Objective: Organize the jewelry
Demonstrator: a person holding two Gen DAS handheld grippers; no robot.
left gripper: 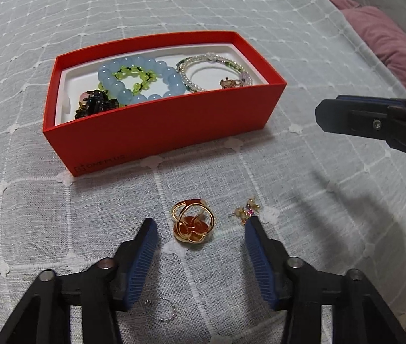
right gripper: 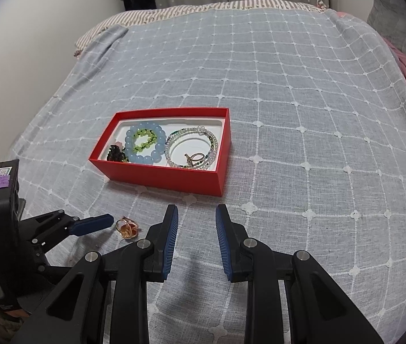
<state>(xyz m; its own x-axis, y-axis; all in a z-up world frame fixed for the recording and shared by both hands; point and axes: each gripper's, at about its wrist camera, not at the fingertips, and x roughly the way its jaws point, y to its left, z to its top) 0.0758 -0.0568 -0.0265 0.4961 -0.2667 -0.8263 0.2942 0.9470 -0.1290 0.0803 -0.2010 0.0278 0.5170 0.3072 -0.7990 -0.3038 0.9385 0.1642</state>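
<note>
On the bed, spread with a grey-blue quilt (right gripper: 289, 91) stitched in white squares, stands an open red cardboard box (left gripper: 163, 132) with a white moulded liner. It already holds a bracelet of large pale-blue beads (left gripper: 138, 81), a smaller yellow-green bead bracelet (left gripper: 134, 77) lying across it, coiled strands of small clear and green beads (left gripper: 211, 68), a dark hair claw (left gripper: 97, 103) and a small gold ring (left gripper: 230, 82).

The sorting looks well along, with the loose pieces lying on the quilt in front of the box. The step in hand seems to be picking up the gold ring with the looped top and orange stone (left gripper: 193, 225). The left tool (left gripper: 201, 226) is tilted down over it, jaws about half open, the ring lying between the blue pads and touching neither. Just beside the right-hand pad's tip sits a small gold earring with a pink stone (left gripper: 246, 210), and nearer the camera lies a thin silver wire hoop (left gripper: 161, 309).

The right tool (right gripper: 197, 218) hangs over bare quilt near the box, its jaws partly open with nothing between them.

Next, I would judge, the left tool must settle lower, close squarely on the ring without catching the earring, then carry it over the box wall.
</note>
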